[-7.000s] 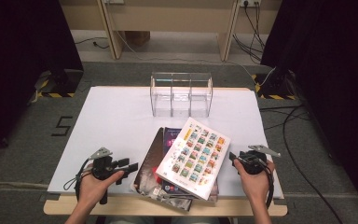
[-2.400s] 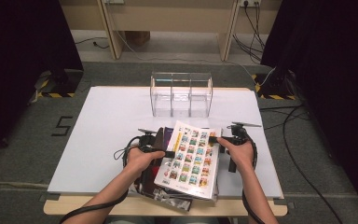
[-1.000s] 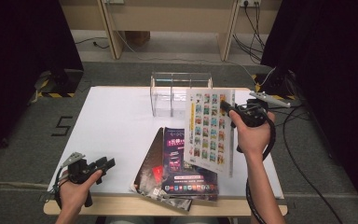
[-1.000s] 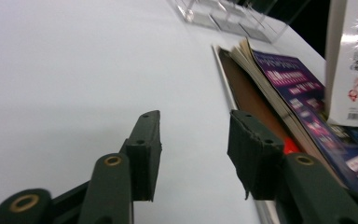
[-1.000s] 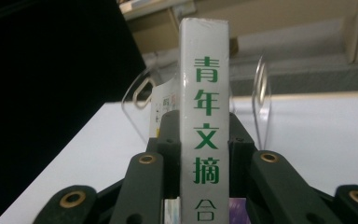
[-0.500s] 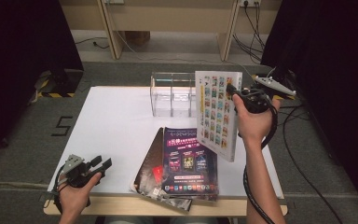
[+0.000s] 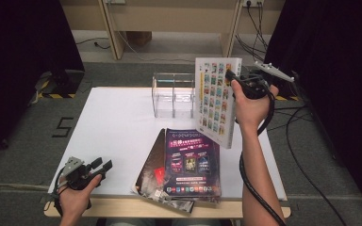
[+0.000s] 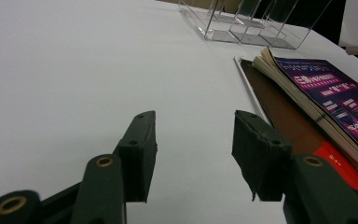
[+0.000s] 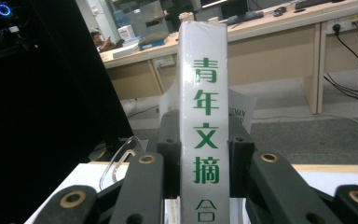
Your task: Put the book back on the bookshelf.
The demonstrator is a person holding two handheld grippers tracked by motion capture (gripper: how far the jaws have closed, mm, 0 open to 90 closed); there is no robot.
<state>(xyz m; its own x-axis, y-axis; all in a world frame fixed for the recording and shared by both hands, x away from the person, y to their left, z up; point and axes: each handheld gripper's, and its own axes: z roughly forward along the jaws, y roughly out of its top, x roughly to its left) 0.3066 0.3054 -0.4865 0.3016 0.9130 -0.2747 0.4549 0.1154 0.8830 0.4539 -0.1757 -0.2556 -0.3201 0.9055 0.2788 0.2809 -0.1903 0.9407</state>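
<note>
My left hand-held gripper [image 7: 102,165] rests open and empty on the white surface [image 7: 118,127], near its front-left edge. The clear organiser [image 7: 173,94] stands empty. My right hand-held gripper [image 7: 230,78] clamps the thick white book [image 7: 215,106] by its spine (stiff, probably heavy, glossy), upright above the surface

White book [image 7: 215,99] upright in right tongs [image 7: 230,76] above table [image 7: 113,127]
</note>
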